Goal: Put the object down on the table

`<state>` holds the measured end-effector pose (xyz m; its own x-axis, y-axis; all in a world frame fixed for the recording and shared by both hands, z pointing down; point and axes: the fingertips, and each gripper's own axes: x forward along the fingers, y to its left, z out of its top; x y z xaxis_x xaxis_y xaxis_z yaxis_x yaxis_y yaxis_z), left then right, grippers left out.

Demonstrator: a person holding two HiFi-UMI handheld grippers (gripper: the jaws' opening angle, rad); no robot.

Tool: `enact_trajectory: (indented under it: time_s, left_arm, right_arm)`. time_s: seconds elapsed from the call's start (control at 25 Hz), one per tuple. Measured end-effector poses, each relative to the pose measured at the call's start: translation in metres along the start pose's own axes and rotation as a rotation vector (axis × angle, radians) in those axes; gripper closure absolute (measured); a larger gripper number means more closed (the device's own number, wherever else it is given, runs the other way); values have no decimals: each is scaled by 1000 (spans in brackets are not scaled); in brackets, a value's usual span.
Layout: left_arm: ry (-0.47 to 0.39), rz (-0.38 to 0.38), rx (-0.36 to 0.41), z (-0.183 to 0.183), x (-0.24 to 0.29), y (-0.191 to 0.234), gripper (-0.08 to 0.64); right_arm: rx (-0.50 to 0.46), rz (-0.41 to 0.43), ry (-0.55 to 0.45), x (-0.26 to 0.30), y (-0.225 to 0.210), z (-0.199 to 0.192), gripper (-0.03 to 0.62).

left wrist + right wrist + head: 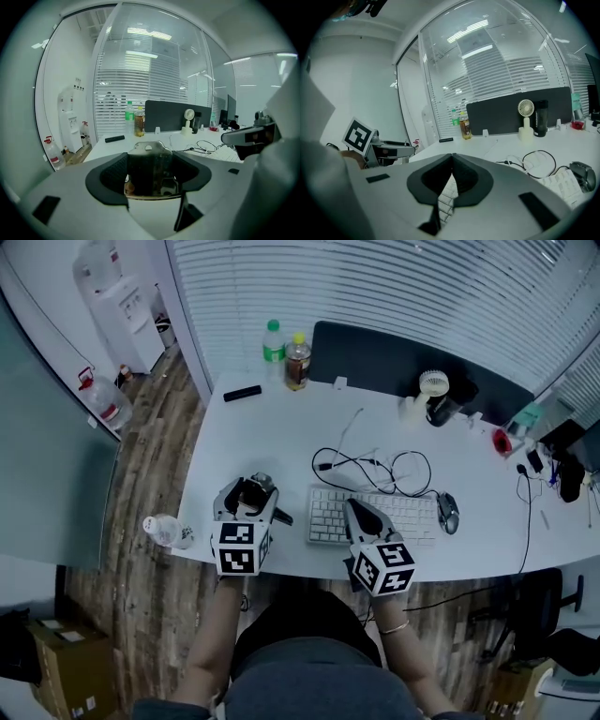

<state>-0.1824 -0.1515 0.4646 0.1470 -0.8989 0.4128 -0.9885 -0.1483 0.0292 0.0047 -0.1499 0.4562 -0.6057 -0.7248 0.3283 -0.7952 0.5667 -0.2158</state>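
Observation:
My left gripper (pixel 253 493) is shut on a small dark metal object (pixel 149 169) with a silver top edge, held between its black pads (pixel 108 174). In the head view the object (pixel 260 485) sits at the jaw tips, above the near left part of the white table (pixel 272 432). My right gripper (pixel 363 517) is shut with nothing in it, its pads (pixel 466 174) meeting tip to tip over the white keyboard (pixel 375 513). In the right gripper view the left gripper's marker cube (pixel 358 134) shows at the left.
On the table lie a tangle of black cable (pixel 375 468), a mouse (pixel 448 512), a black remote (pixel 242 393), two bottles (pixel 286 356), a small white fan (pixel 432 388) and a dark cup (pixel 445 409). A clear bottle (pixel 165 530) shows beside the table's left edge.

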Motion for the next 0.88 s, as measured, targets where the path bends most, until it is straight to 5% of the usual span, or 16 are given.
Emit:
enact_trajectory:
  time_s: [0.88]
  left_arm:
    - [47,-13,53,29,99,16,256]
  right_arm:
    - [10,-16,2,44,-36,20,584]
